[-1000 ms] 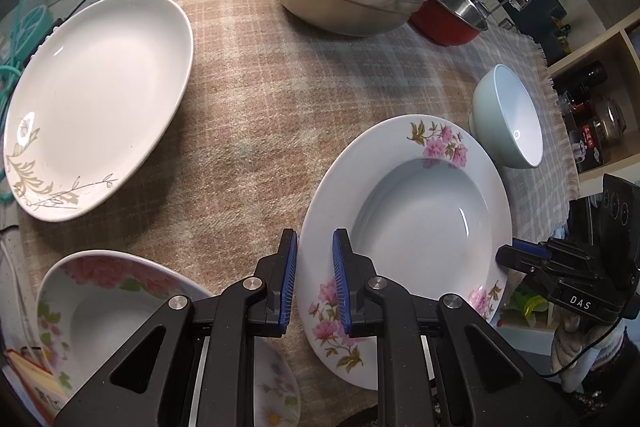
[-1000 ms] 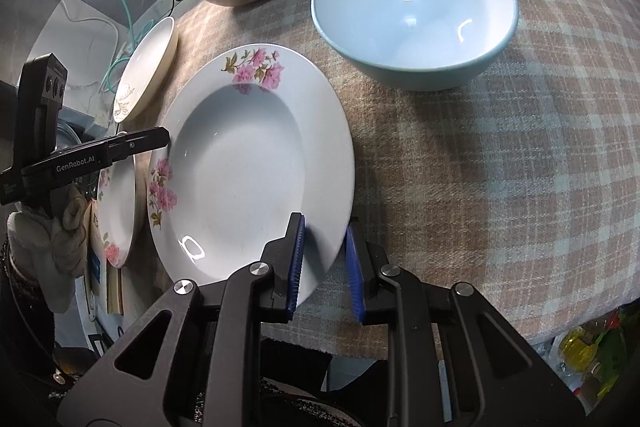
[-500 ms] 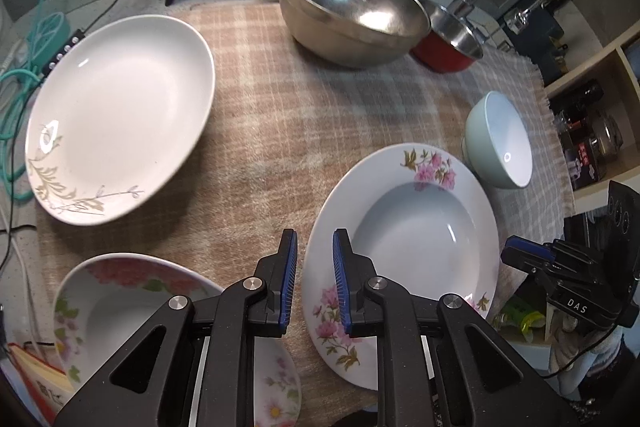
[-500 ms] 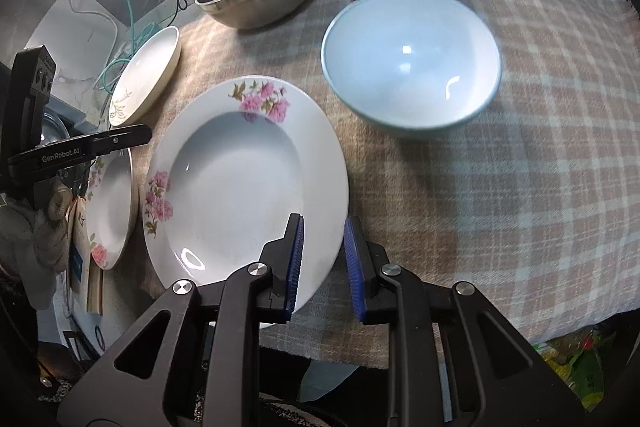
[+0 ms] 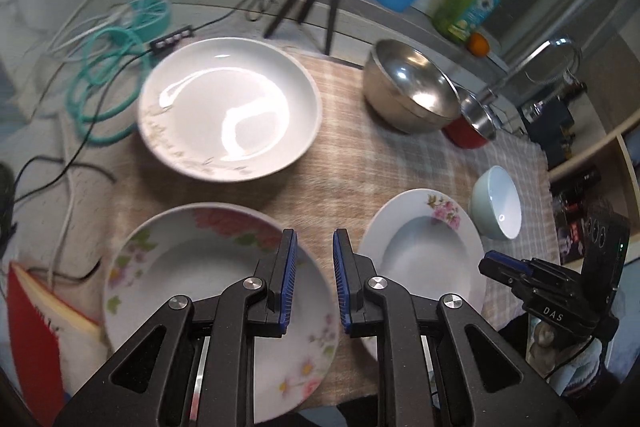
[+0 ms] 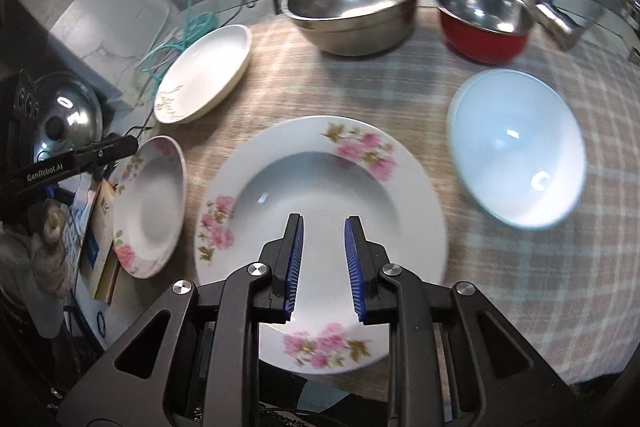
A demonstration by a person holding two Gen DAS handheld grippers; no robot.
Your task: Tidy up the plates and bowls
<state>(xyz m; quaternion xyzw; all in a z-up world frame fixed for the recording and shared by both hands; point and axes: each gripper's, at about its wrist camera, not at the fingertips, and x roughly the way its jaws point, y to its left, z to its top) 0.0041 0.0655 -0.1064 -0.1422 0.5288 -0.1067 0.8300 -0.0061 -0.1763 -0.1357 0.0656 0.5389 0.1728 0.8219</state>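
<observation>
Pink-flowered plate (image 6: 320, 187) lies flat, opening upward; both grippers' fingers narrowly parted (nothing pinched).

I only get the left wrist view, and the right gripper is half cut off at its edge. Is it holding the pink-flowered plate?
Observer: No. The right gripper hangs over the pink-flowered plate, fingers apart, nothing between them.
Operator: The steel bowl hides most of the red bowl here. Anything in it?
Observer: No. The red bowl shows a bare steel inside.
Operator: Anything off the cloth on the left that I miss?
Observer: A steel pot lid with a black knob, seen behind the left gripper in the right wrist view.
</observation>
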